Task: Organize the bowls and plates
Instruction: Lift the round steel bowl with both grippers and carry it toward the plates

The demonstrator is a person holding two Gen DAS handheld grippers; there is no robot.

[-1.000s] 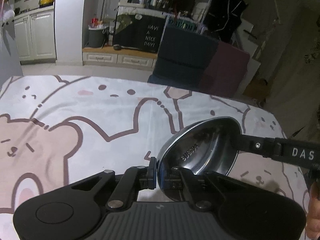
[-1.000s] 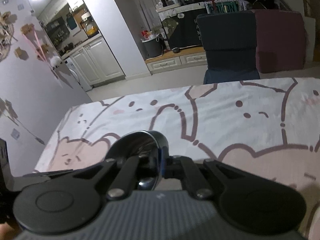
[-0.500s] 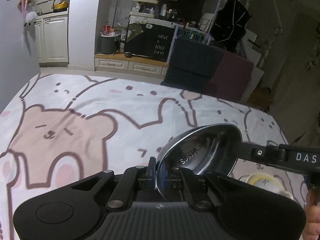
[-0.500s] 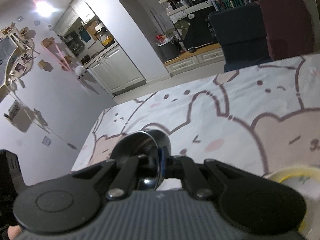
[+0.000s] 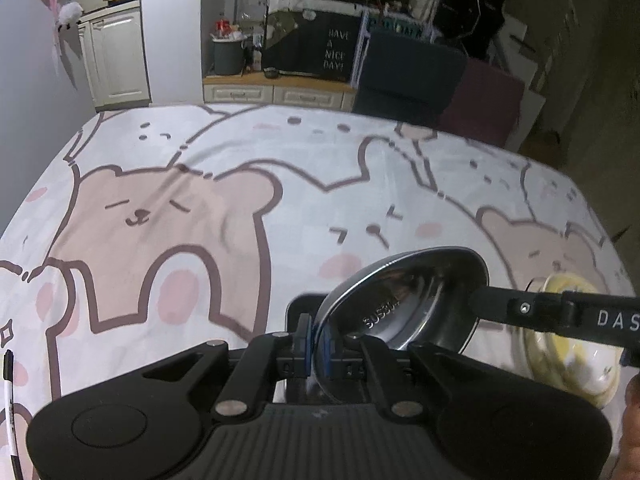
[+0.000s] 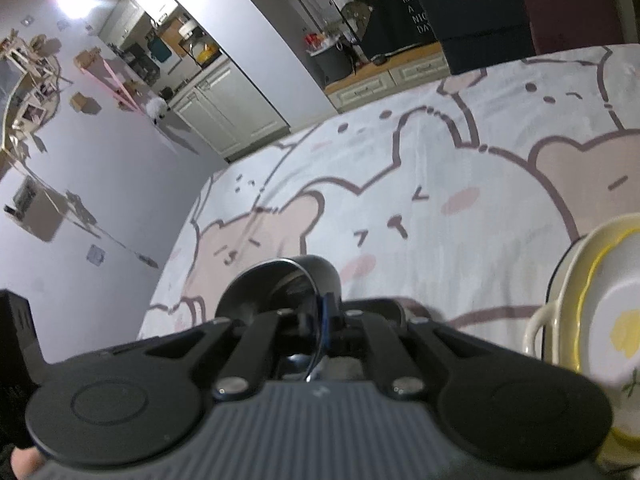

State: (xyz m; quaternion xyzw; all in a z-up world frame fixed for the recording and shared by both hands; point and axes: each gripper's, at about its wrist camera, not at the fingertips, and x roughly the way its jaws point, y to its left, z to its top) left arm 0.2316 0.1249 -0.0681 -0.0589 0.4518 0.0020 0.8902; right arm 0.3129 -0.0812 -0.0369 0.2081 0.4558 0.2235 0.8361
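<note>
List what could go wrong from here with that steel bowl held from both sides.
1. Both tongs, left and right, pinch only the thin rim of the steel bowl; uneven pulling could twist it free.
2. The bowl hangs tilted over the bear tablecloth, so a slip would likely send it rolling.
3. The yellow-rimmed dishes sit close on the right; a careless lowering might knock them.

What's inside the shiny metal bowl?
The shiny metal bowl looks empty: only stamped letters show on its bottom. The black left tool, gripping its rim, hides the lowest part.
</note>
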